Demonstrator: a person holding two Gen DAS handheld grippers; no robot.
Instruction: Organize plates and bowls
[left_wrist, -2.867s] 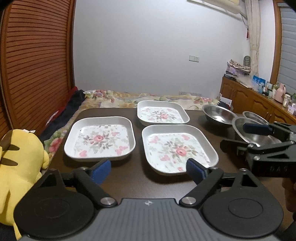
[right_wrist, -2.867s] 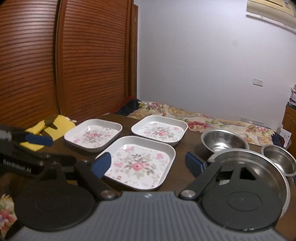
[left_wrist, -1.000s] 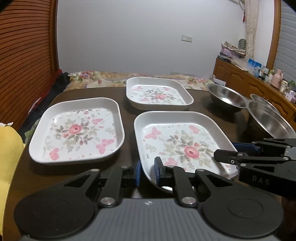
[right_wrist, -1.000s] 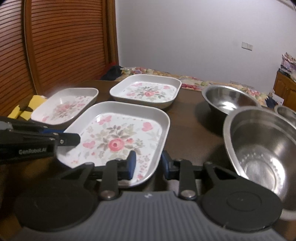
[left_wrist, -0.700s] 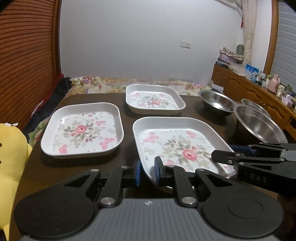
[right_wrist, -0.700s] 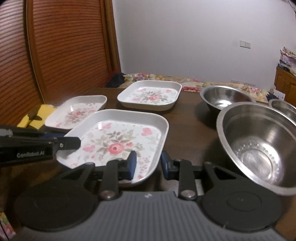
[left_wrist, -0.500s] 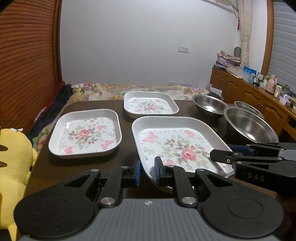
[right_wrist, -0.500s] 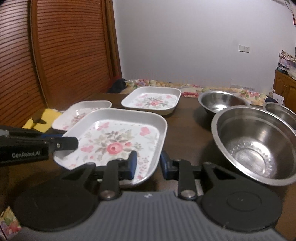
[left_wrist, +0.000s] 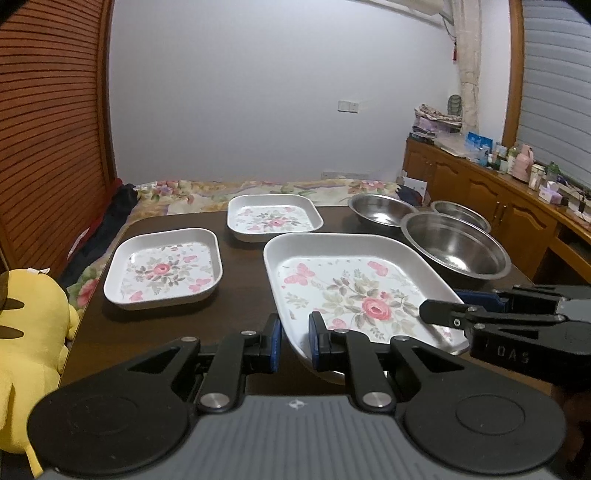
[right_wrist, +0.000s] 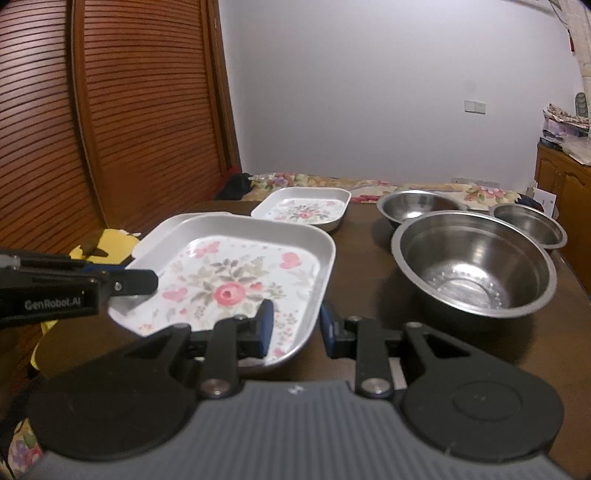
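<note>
A white square plate with a pink rose pattern (left_wrist: 354, 291) hangs just above the dark table (left_wrist: 240, 266), held by both grippers. My left gripper (left_wrist: 294, 338) is shut on its near left corner rim. My right gripper (right_wrist: 295, 326) is shut on the near right rim of the same plate (right_wrist: 236, 273). Two matching plates lie on the table, one at the left (left_wrist: 164, 267) and one further back (left_wrist: 273, 218). To the right stand three steel bowls: large (left_wrist: 456, 245), medium (left_wrist: 382, 208) and small (left_wrist: 460, 216).
A yellow plush toy (left_wrist: 26, 325) leans at the table's left edge. Beyond the far edge is a bed with a floral cover (left_wrist: 258, 188). A wooden sideboard (left_wrist: 517, 206) with bottles runs along the right, and slatted wooden doors (right_wrist: 129, 110) line the left.
Both grippers closed on the near plate's rim. Over the last second they raised it and drew it back together. The other plates and bowls now look smaller and farther away.
</note>
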